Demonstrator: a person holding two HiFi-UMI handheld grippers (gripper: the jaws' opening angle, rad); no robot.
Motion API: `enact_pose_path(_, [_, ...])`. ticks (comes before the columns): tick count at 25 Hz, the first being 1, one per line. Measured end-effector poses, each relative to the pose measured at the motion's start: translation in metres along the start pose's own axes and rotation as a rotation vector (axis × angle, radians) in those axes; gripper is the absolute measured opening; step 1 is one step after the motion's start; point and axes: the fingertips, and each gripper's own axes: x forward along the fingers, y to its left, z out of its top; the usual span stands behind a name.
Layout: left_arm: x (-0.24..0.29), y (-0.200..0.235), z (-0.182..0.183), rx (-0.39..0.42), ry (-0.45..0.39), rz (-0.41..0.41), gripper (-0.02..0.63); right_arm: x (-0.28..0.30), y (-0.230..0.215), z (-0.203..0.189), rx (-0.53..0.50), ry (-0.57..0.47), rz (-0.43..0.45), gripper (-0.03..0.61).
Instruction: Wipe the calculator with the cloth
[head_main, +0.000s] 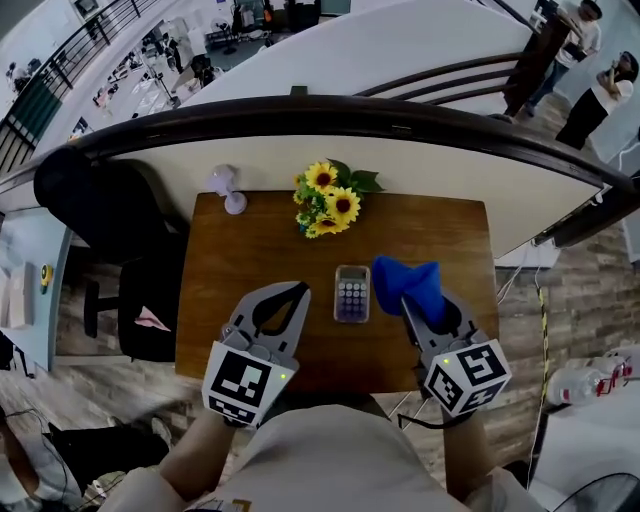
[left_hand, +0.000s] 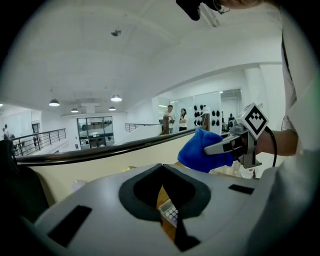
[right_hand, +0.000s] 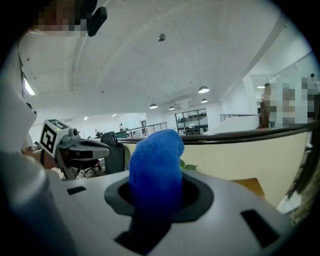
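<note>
Calculator (head_main: 352, 293): lies flat and keys up on the table, a little right of the middle, between the two grippers.
Cloth (head_main: 405, 283): blue, bunched, standing up out of the right gripper's jaws; just right of the calculator in the head view. Whether it touches the calculator cannot be told.
Right gripper (head_main: 412, 303): jaws pinched on the cloth (right_hand: 156, 170), which fills the gap between them and rises above the tips.
Left gripper (head_main: 298, 290): jaws pressed together at the tips with nothing between them, held just left of the calculator; its own view shows a strip of the calculator (left_hand: 170, 214) through the slot below the tips.
Table (head_main: 250, 250): brown wood, standing against a curved railing (head_main: 330, 110).
Flowers (head_main: 328, 198): yellow bunch at the table's far edge, well beyond the calculator.
Lilac object (head_main: 229, 188): small, at the far left corner.
Chair (head_main: 105, 215): black, left of the table.
</note>
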Motion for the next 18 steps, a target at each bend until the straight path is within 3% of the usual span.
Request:
enact_pose_path(8, [0.042,0.002,-0.039,-0.056,0.077,-0.067,0.006,0.044,-0.015,-0.027,0.021,0.064,-0.019,0.129])
enact_pose_path(18, [0.094,-0.001,-0.118,-0.125,0.228,-0.121,0.006,0.106,-0.021,-0.088,0.036,0.191,0.030,0.129])
